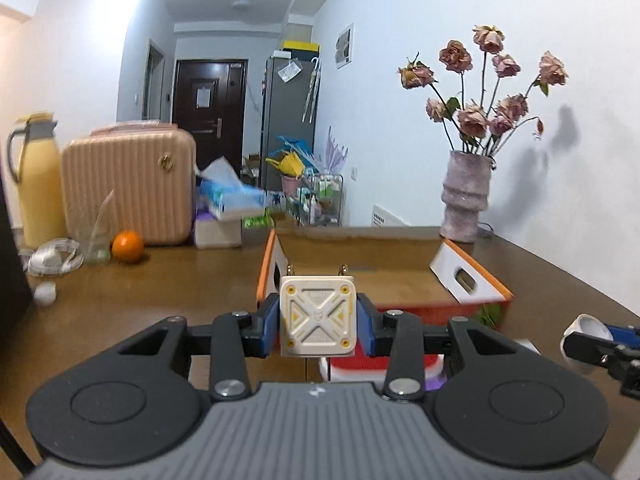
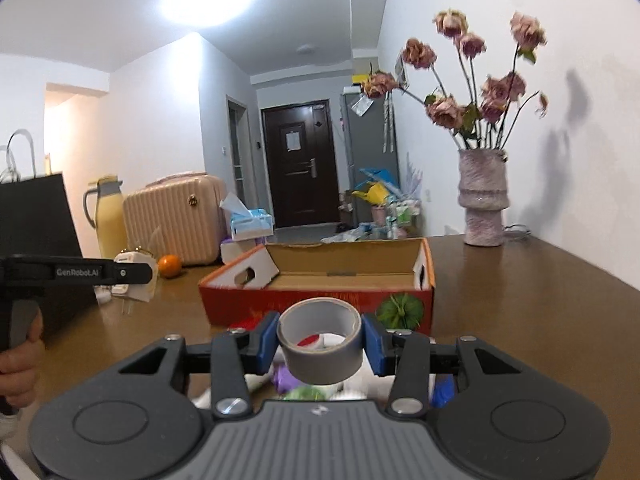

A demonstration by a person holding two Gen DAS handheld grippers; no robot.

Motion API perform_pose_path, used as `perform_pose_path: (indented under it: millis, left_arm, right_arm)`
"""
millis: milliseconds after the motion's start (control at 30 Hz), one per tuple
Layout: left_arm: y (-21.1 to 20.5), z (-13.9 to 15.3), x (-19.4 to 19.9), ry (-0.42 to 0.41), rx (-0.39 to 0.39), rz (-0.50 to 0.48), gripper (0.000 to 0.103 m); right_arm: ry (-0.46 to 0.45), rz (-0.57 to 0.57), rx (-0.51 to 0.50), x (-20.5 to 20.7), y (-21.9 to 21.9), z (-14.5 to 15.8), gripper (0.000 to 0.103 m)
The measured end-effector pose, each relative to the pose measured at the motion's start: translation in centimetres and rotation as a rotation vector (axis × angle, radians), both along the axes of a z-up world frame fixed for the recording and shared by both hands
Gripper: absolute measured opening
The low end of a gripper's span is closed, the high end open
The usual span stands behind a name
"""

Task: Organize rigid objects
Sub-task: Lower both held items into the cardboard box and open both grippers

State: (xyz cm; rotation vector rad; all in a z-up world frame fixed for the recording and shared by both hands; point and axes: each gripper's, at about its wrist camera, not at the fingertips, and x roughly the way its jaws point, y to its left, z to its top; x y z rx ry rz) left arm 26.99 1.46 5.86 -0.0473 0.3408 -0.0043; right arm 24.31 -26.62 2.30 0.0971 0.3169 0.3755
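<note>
- In our left gripper (image 1: 318,322) we have a cream plastic charger cube (image 1: 317,316) clamped between two blue pads; it is squarish with rounded corners, a raised X on its face, and two metal prongs pointing away from us.
- Our right gripper (image 2: 320,342) is clamped on one roll of grey tape (image 2: 320,340), a smooth wide ring with a hollow core, lying with its opening upward.
- Both held things hang above the table (image 2: 520,300), on the near side of the box.
- One open cardboard box (image 2: 320,280) lies ahead of us: plain brown inside, red printed outer wall, orange-edged white flaps with cut-out handles; its inside looks bare.
- We count one rough, ribbed pinkish vase (image 1: 466,200) with about ten dried pink roses, one orange (image 1: 127,246), one ribbed pink case (image 1: 128,184) and one yellow jug (image 1: 38,178).
- The table is glossy brown wood against a white wall; a hallway beyond ends at a dark door (image 2: 300,164).
- A hand (image 2: 18,364) grips the other tool's handle at the left edge of the right view.
</note>
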Motion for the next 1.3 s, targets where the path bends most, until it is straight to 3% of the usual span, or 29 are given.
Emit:
perform_pose_path:
  millis: [167,333,467,600,667,767,800,833,900,1133,1300]
  left_arm:
    - [0.9,0.3,8.0,0.070,-0.013,-0.006,0.040]
    - [1.5,-1.0,18.5,0.238,-0.026,-0.055,0.040]
    - [2.0,-2.5,26.3,0.362,-0.029,-0.049,0.040]
    - [2.4,-4.6,32.0,0.476,-0.032,-0.069,0.040]
    - [2.3,-5.2,32.8,0.455,-0.007,-0.079,0.043]
    - [2.4,-5.5,33.3,0.454,-0.017,-0.045,0.061]
    - [2.5,-5.4,33.2,0.438,-0.027,-0.057,0.075]
    - [2.4,-5.2,33.0,0.424,-0.019,-0.066,0.080]
    - [2.1,-5.2,32.9,0.419,-0.007,-0.078,0.083]
    - [2.4,-4.9,32.5,0.415,-0.053,-0.068,0.084]
    - [2.0,-3.1,29.5,0.408,-0.003,-0.076,0.086]
  right_arm:
    - [0.047,0.020,0.026,8.0,-0.5,1.5,0.043]
    - [0.120,0.015,-0.018,18.5,0.8,1.7,0.043]
    - [0.240,0.014,-0.030,28.3,2.2,0.9,0.043]
    - [0.340,-0.009,-0.169,36.4,4.8,-0.9,0.043]
    - [0.366,-0.013,-0.236,38.9,5.8,-1.8,0.044]
    - [0.396,-0.019,-0.266,40.9,6.4,-2.7,0.047]
    - [0.407,-0.019,-0.264,41.2,6.4,-2.8,0.056]
    - [0.405,-0.019,-0.252,41.1,6.3,-2.8,0.072]
    - [0.386,-0.027,-0.233,41.0,5.8,-2.5,0.087]
    - [0.362,-0.022,-0.221,40.1,5.8,-2.3,0.087]
    - [0.335,-0.009,-0.213,38.2,6.4,-0.2,0.087]
